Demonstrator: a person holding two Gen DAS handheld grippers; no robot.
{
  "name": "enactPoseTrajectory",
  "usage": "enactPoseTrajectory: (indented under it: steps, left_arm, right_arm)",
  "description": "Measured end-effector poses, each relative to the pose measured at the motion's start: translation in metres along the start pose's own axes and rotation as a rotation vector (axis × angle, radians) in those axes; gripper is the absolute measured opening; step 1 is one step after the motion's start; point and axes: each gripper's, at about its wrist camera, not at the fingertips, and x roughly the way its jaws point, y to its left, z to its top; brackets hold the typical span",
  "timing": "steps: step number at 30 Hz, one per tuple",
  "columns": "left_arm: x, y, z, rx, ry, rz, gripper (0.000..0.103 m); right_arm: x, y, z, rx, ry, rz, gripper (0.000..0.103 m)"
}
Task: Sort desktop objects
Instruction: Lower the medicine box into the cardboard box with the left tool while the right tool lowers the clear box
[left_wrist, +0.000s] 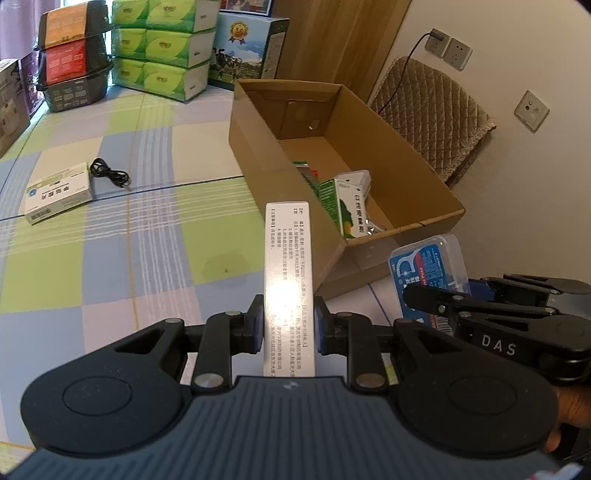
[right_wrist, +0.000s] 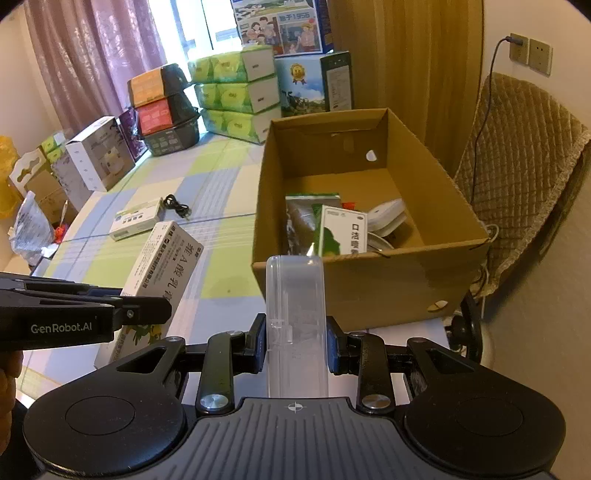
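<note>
The open cardboard box (left_wrist: 406, 192) is sitting at about one o'clock from both grippers, already holding several packets, so it is probably serving as the sorting bin. The left gripper (left_wrist: 289, 328) is clamping a long white medicine carton (left_wrist: 290, 266) edgewise, and the right gripper (right_wrist: 296, 343) is pinching a clear floss-pick case (right_wrist: 295, 314), both seemingly ready for dropping in. A small white box (left_wrist: 59, 194) and a black cable (left_wrist: 110, 173) are lying at ten o'clock, awaiting sorting.

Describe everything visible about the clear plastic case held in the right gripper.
The clear plastic case is a flat, rounded-corner box of see-through plastic with pale contents faintly visible inside. The left wrist view shows its blue printed label with a floss-pick drawing. It is closed, held on edge and clamped at its sides by the right gripper, in the air just in front of the cardboard box, not touching it.
</note>
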Motion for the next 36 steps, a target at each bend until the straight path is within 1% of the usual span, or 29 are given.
enactPoseTrajectory:
  steps: [12, 21, 29, 36]
  left_arm:
    - [0.008, -0.019, 0.007, 0.018, 0.000, -0.027, 0.021]
    - [0.014, -0.031, 0.014, 0.026, 0.002, -0.044, 0.021]
    - [0.023, -0.044, 0.031, 0.033, -0.007, -0.060, 0.021]
    - [0.033, -0.055, 0.052, 0.051, -0.019, -0.059, 0.021]
  right_arm:
    - [-0.005, -0.019, 0.001, 0.023, -0.014, -0.032, 0.028]
    - [-0.012, -0.034, 0.005, 0.055, -0.033, -0.034, 0.028]
    - [-0.020, -0.045, 0.025, 0.045, -0.070, -0.049, 0.028]
    - [-0.014, -0.057, 0.049, 0.021, -0.094, -0.061, 0.028]
